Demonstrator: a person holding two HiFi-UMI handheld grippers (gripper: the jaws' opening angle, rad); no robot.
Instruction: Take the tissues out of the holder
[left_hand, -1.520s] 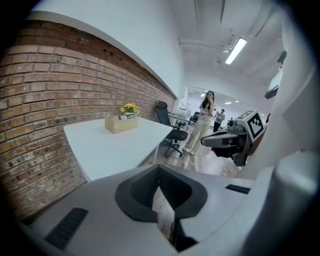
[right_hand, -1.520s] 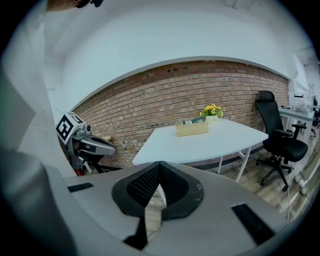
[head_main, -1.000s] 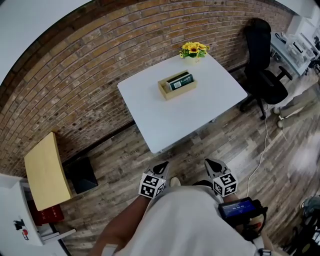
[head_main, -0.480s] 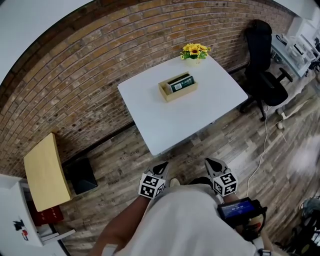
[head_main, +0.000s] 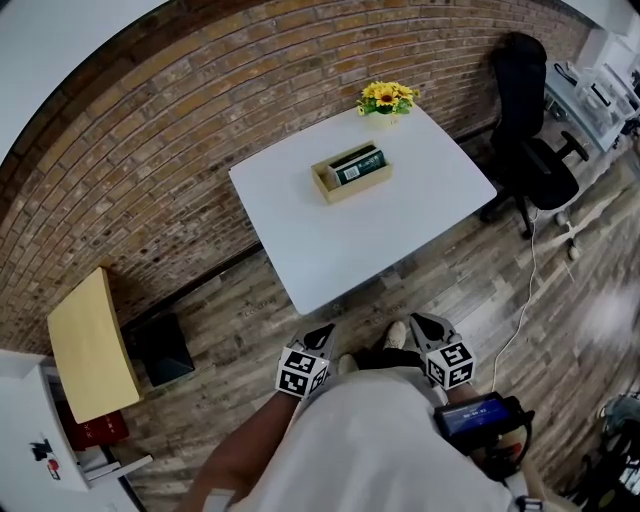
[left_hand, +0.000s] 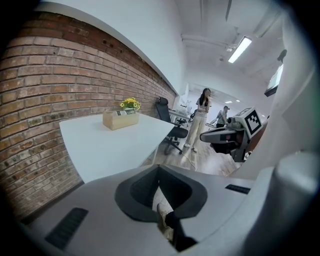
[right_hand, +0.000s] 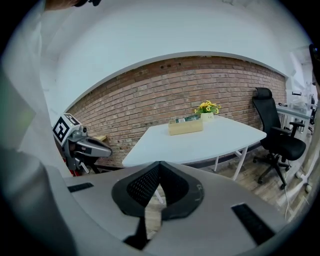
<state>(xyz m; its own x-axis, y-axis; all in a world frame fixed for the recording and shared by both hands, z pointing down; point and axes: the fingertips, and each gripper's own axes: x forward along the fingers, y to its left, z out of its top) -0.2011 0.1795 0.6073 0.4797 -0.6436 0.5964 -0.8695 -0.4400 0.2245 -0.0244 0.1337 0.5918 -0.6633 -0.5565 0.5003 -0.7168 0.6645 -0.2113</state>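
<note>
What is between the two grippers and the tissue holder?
Head view: from left gripper and right gripper to holder, only wood floor and bare table.

**An open-plan office against a brick wall**

A long brick wall runs behind a plain white surface on thin legs; a black swivel chair stands near its corner; the floor is wood-look plank, with a white cable trailing across it; a pot of yellow flowers dresses the far corner of the surface; more desks loaded with equipment line the room's edge; a strip light hangs from the white ceiling; people stand beyond in the open workspace.
</note>
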